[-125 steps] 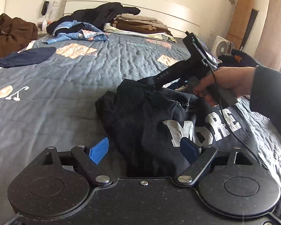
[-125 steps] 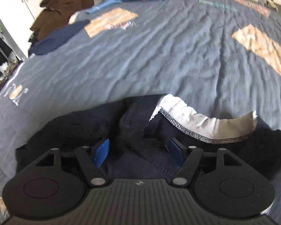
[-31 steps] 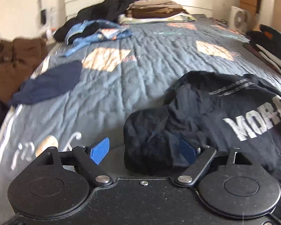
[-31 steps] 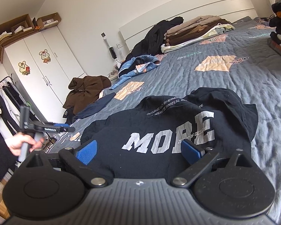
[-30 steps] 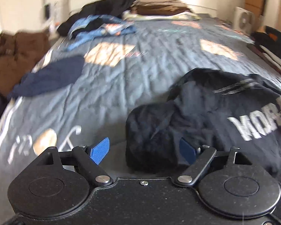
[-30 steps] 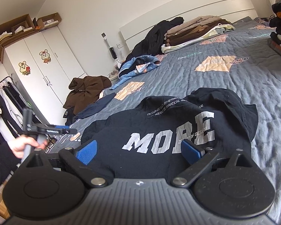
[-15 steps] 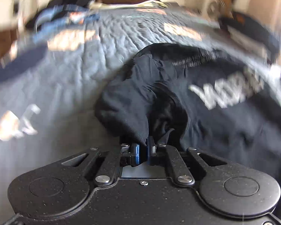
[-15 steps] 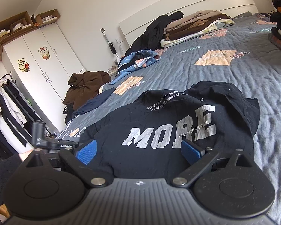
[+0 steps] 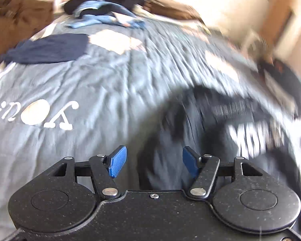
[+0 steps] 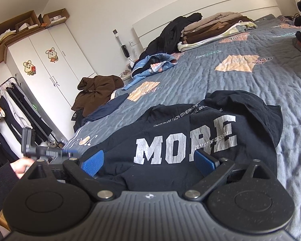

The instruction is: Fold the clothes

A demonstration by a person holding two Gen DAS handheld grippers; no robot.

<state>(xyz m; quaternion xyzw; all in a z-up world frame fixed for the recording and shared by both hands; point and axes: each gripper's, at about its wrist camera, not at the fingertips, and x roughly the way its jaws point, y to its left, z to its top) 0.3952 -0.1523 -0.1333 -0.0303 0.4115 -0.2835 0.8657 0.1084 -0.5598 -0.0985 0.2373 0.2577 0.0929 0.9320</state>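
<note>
A black T-shirt (image 10: 190, 132) with a white "MORE" print lies face up on the grey-blue quilt (image 10: 240, 80). The left wrist view is motion-blurred: the shirt (image 9: 210, 130) fills its right half, and its edge runs down between the blue pads. My left gripper (image 9: 154, 161) has its jaws opening, and the pads stand clear of the cloth. In the right wrist view the left gripper (image 10: 48, 151) shows at the shirt's left side, held by a hand (image 10: 23, 165). My right gripper (image 10: 148, 162) stands open just above the shirt's near hem, with nothing pinched.
At the headboard lie a stack of folded clothes (image 10: 214, 30) and a black heap (image 10: 170, 34). A blue garment (image 10: 152, 64), a navy piece (image 10: 108, 108) and a brown hoodie (image 10: 98, 92) sit on the bed's left side. Beyond stand a white wardrobe (image 10: 54, 68) and a clothes rack (image 10: 12, 108).
Half a second ago my left gripper was shut on the bunched sleeve; now it has let go, its jaws apart, and the hand has shifted sideways. The right gripper has kept still.
</note>
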